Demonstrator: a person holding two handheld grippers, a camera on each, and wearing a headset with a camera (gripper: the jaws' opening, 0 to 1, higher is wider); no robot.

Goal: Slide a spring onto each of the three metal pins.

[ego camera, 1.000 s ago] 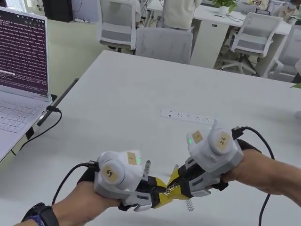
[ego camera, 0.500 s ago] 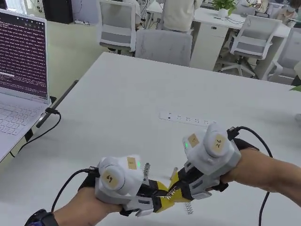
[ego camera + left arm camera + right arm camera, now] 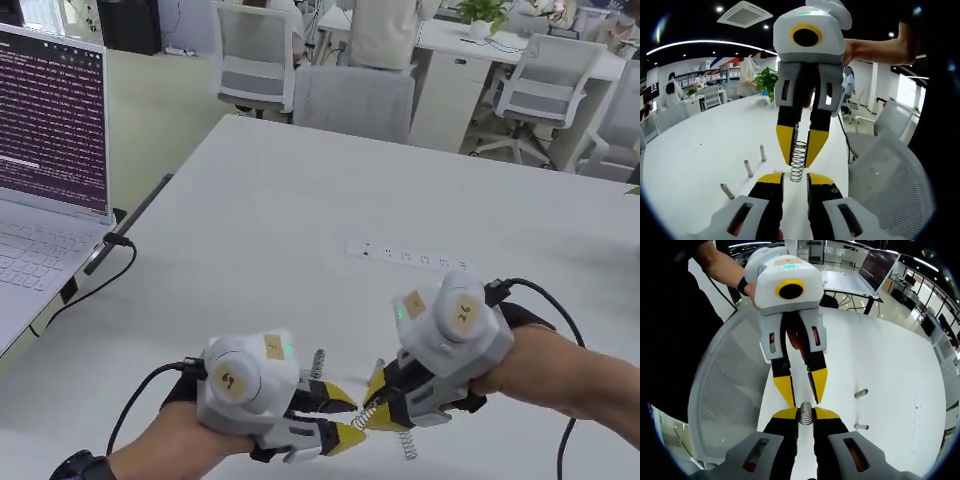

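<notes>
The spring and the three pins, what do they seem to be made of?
The spring: thin coiled wire with a bright silvery sheen, likely steel. The pins: grey cylinders with a soft gleam, probably metal; finish too small to judge.

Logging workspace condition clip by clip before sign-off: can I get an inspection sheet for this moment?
Surface: white table, level.
Job's things: three metal pins stand in a row; whether any already carries a spring is too small to tell. One spring is in the air between the grippers; a loose spring lies on the table.
Clutter: power strip; open laptop at the left edge.
Grippers: right gripper shut on the spring; left gripper faces it, jaws open at the spring's other end.
Cables: black cable by the laptop; gripper cable trailing from a gripper.
Surroundings: office chairs behind the table.
</notes>
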